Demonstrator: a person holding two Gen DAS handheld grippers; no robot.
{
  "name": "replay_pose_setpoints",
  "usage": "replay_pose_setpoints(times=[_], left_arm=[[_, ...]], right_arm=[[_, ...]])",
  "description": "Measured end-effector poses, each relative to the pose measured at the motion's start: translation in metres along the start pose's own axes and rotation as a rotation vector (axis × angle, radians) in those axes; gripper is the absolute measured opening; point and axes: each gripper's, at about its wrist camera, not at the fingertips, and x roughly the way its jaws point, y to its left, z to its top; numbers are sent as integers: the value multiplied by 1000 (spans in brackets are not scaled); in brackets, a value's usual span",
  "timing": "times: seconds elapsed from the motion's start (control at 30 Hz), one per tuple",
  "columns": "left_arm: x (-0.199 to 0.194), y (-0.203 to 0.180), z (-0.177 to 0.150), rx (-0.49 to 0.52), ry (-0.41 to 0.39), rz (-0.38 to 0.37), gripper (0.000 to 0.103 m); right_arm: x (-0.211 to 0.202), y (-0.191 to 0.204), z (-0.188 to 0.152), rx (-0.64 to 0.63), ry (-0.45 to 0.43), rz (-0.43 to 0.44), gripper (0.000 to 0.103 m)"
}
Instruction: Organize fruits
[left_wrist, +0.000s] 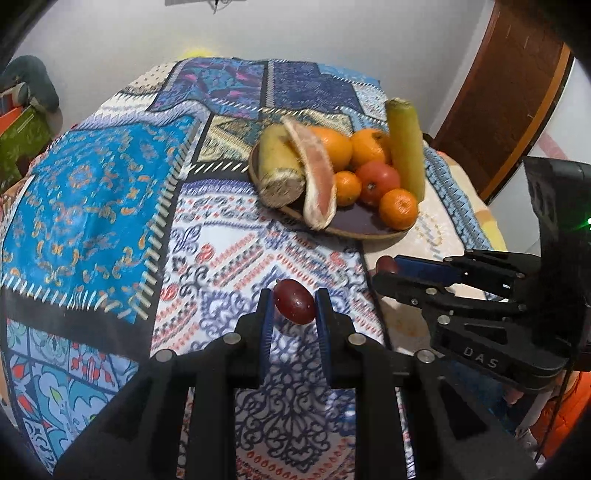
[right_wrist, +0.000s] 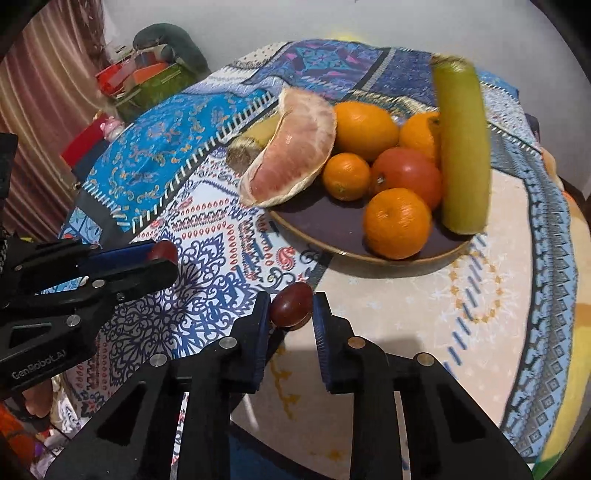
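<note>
Left gripper (left_wrist: 294, 308) clamped on a dark red grape (left_wrist: 294, 307). Right gripper (right_wrist: 290, 308) clamped on a second grape (right_wrist: 291, 305). Both held above the patterned tablecloth (left_wrist: 110, 192). Beyond: brown plate (right_wrist: 332, 229) with tangerines (right_wrist: 397, 223), tomato (right_wrist: 408, 177), pomelo segment (right_wrist: 291, 155).

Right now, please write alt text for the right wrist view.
The right gripper holds a small dark red fruit above a patterned cloth. Behind it, a plate holds oranges, a pomelo segment and a tomato.
</note>
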Motion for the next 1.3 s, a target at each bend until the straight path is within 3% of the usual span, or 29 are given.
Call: replay_pose_setpoints(times=[0.4, 0.7, 0.9, 1.13, 1.3], left_arm=[[1, -29, 53, 46, -88, -49, 22], [26, -39, 72, 73, -83, -62, 22], [30, -32, 72, 46, -83, -54, 30], [-6, -31, 75, 32, -152, -40, 30], [-65, -38, 76, 28, -266, -16, 30]], right_arm=[[-44, -30, 35, 41, -162, -31, 21], [-31, -37, 53, 28, -173, -34, 22], [-31, -43, 54, 42, -170, -31, 29], [-58, -42, 55, 51, -219, -51, 29], [-100, -33, 55, 49, -302, -81, 29]])
